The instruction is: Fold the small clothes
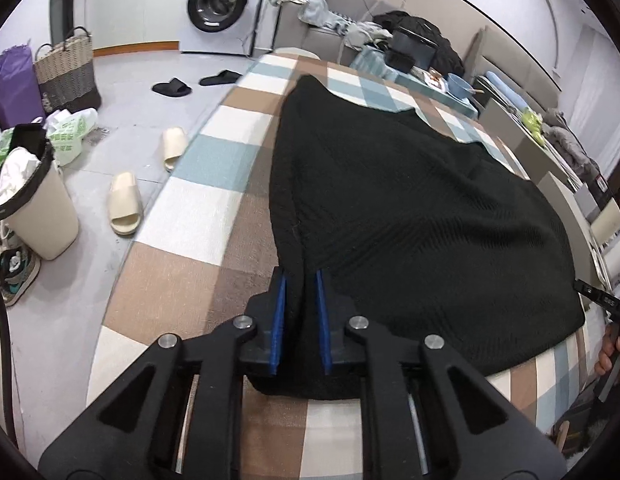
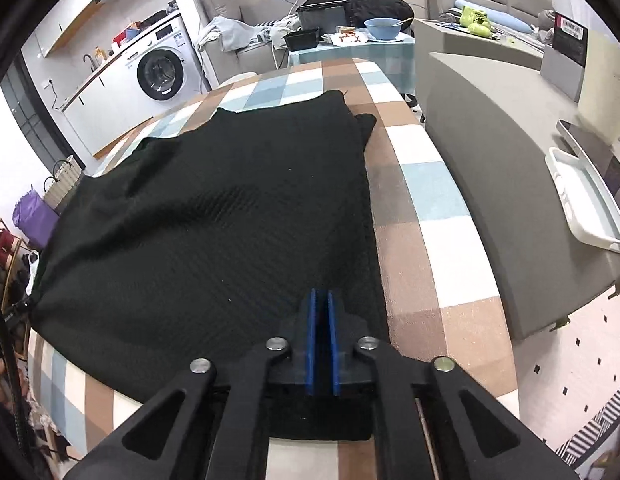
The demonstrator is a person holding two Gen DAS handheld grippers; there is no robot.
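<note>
Black knit garment [image 1: 409,208] lies spread across the checked tabletop [image 1: 198,208], near corners at six o'clock in each wrist view. The left gripper [image 1: 301,280] pinches a bunched edge, jaws narrow with cloth between the blue pads. The right gripper [image 2: 321,296] has jaws nearly shut on the near hem. Gripping looks done; next, both corners likely need lifting and carrying toward twelve o'clock.
</note>
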